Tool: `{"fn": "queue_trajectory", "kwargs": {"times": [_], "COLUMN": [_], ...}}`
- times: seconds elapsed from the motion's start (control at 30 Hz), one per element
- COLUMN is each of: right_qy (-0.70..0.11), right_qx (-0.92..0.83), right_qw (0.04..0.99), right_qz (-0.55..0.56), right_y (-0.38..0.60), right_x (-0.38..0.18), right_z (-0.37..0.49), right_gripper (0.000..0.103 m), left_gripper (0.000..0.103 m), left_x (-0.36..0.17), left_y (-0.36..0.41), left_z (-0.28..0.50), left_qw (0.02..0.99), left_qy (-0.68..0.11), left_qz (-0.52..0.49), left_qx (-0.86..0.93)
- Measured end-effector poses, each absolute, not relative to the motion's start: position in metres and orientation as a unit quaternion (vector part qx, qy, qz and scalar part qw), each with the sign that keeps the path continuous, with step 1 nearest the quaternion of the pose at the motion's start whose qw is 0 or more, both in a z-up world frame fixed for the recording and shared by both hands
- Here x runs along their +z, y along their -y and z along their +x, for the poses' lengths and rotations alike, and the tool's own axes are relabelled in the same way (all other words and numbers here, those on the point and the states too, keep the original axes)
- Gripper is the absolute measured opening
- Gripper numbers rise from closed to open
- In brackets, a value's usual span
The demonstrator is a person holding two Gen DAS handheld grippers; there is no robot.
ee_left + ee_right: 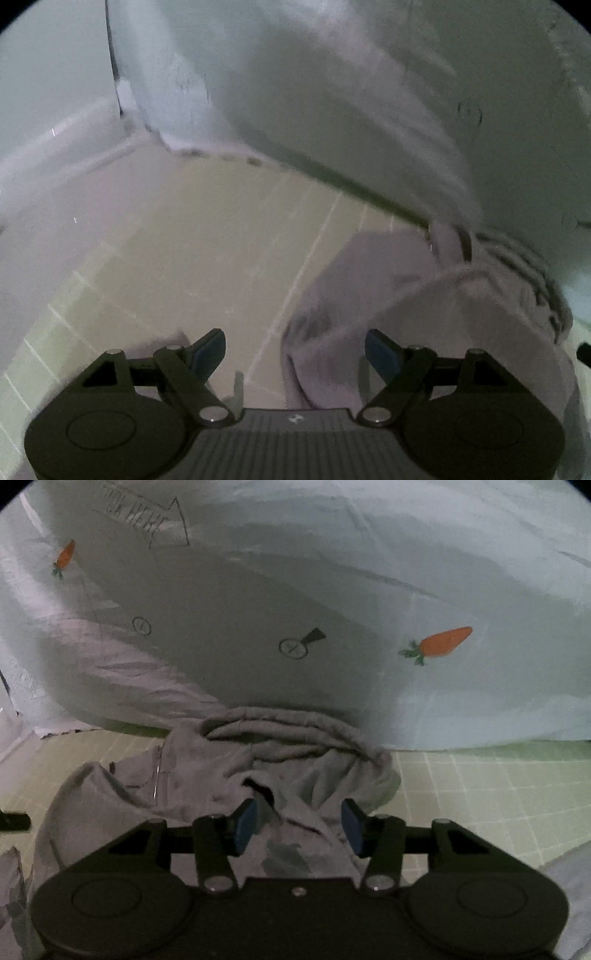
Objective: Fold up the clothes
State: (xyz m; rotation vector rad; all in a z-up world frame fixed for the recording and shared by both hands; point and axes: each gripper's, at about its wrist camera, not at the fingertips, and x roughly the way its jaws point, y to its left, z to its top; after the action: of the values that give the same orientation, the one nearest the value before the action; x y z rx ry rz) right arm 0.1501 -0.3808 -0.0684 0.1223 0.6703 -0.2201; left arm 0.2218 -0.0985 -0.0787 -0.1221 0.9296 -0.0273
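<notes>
The left gripper [295, 350] hangs released over the green mat [207, 236], the grey hoodie [424, 325] just to its right. The right gripper [297, 823], also spread and holding nothing, hovers over the hoodie's [229, 775] crumpled middle. Best to pinch an outer edge (not the bunched folds) and spread it first. Its long axis cannot be told while it lies heaped against the carrot-print sheet [443, 590].

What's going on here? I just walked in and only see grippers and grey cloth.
A person with two handheld grippers is folding clothes. A crumpled grey garment lies on a green gridded mat. The right gripper hovers open over it; the left gripper is open at its edge. Neither holds it.
</notes>
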Motion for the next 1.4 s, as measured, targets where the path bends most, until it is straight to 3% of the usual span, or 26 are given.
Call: {"fn": "queue_trajectory", "kwargs": {"times": [0.07, 0.2, 0.27, 0.3, 0.33, 0.37, 0.4, 0.43, 0.73, 0.8, 0.9, 0.97, 1.0, 1.03, 1.07, 1.1, 1.17, 1.4], "right_qy": [-0.340, -0.373, -0.393, -0.403, -0.412, -0.410, -0.408, -0.405, -0.338, -0.339, -0.416, -0.431, -0.438, -0.418, -0.397, -0.373, -0.340, -0.304], "right_qx": [-0.089, -0.056, -0.063, -0.067, -0.070, -0.063, -0.056, -0.048, -0.066, -0.077, -0.109, -0.140, -0.156, -0.163, -0.169, -0.175, -0.174, -0.107], "right_qw": [0.935, 0.926, 0.917, 0.912, 0.907, 0.907, 0.906, 0.905, 0.913, 0.911, 0.879, 0.876, 0.873, 0.885, 0.896, 0.906, 0.922, 0.947], "right_qz": [0.041, 0.024, 0.033, 0.042, 0.051, 0.074, 0.097, 0.121, 0.217, 0.223, 0.204, 0.164, 0.144, 0.126, 0.109, 0.092, 0.063, -0.012], "right_y": [0.379, 0.380, 0.384, 0.390, 0.395, 0.401, 0.406, 0.412, 0.427, 0.427, 0.427, 0.419, 0.415, 0.410, 0.405, 0.399, 0.389, 0.357], "right_x": [-0.074, -0.089, -0.101, -0.106, -0.112, -0.113, -0.114, -0.114, -0.050, -0.040, -0.074, -0.081, -0.084, -0.077, -0.070, -0.066, -0.059, -0.056], "right_z": [0.159, 0.180, 0.183, 0.185, 0.186, 0.180, 0.174, 0.167, 0.040, 0.005, -0.020, -0.025, -0.028, -0.028, -0.029, -0.026, -0.014, 0.034], "right_gripper": [0.053, 0.075, 0.077, 0.077, 0.077, 0.063, 0.028, 0.011, 0.009, 0.010, 0.014, 0.019, 0.033, 0.047, 0.072, 0.089, 0.103, 0.103], "left_gripper": [0.083, 0.083, 0.076, 0.059, 0.035, 0.028, 0.012, 0.010, 0.007, 0.009, 0.013, 0.025, 0.041, 0.065, 0.078, 0.094, 0.098, 0.099], "left_x": [-0.089, -0.108, -0.114, -0.115, -0.116, -0.116, -0.114, -0.110, -0.054, -0.062, -0.088, -0.093, -0.089, -0.085, -0.081, -0.077, -0.069, -0.055], "left_y": [0.102, 0.105, 0.100, 0.097, 0.096, 0.095, 0.095, 0.093, 0.071, 0.074, 0.079, 0.082, 0.081, 0.080, 0.079, 0.078, 0.079, 0.110], "left_z": [0.222, 0.224, 0.226, 0.225, 0.223, 0.222, 0.219, 0.215, 0.129, 0.107, 0.085, 0.079, 0.079, 0.081, 0.083, 0.086, 0.090, 0.112], "left_qw": [0.885, 0.871, 0.866, 0.865, 0.862, 0.861, 0.864, 0.866, 0.864, 0.847, 0.821, 0.817, 0.822, 0.831, 0.840, 0.848, 0.862, 0.882], "left_qy": [-0.462, -0.489, -0.494, -0.494, -0.495, -0.495, -0.490, -0.486, -0.472, -0.502, -0.556, -0.568, -0.561, -0.546, -0.532, -0.518, -0.492, -0.460], "left_qz": [-0.054, -0.042, -0.063, -0.077, -0.088, -0.098, -0.095, -0.098, -0.120, -0.106, -0.066, -0.038, -0.040, -0.045, -0.050, -0.055, -0.058, 0.009], "left_qx": [-0.024, -0.036, -0.040, -0.046, -0.056, -0.063, -0.058, -0.059, -0.128, -0.137, -0.113, -0.090, -0.090, -0.093, -0.095, -0.097, -0.103, -0.100]}}
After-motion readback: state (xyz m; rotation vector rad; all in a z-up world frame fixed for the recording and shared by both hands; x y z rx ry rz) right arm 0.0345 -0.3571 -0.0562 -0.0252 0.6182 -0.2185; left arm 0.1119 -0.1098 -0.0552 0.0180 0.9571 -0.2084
